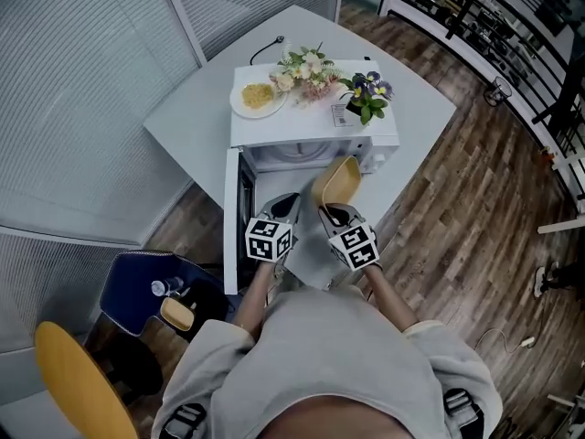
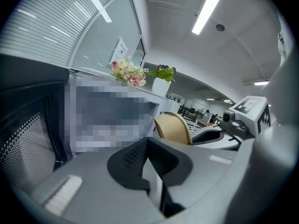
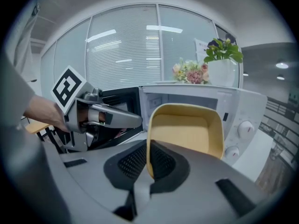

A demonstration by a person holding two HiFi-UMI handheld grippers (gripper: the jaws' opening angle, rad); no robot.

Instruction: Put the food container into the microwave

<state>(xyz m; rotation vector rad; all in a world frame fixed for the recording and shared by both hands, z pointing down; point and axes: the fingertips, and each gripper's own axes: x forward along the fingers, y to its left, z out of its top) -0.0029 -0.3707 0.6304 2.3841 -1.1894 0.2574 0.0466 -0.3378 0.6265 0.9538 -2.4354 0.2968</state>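
Before the open microwave [image 1: 302, 131] near the table's [image 1: 192, 122] front edge, your right gripper [image 1: 325, 212] clamps the yellow food container's [image 1: 338, 183] rim; your left gripper [image 1: 285, 207] is closed, empty.

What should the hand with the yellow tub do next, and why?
Probably ease the right gripper forward to carry the food container into the microwave. Its jaws are shut on the container's rim, the door stands open, and the container hangs just in front of the opening, not yet inside.
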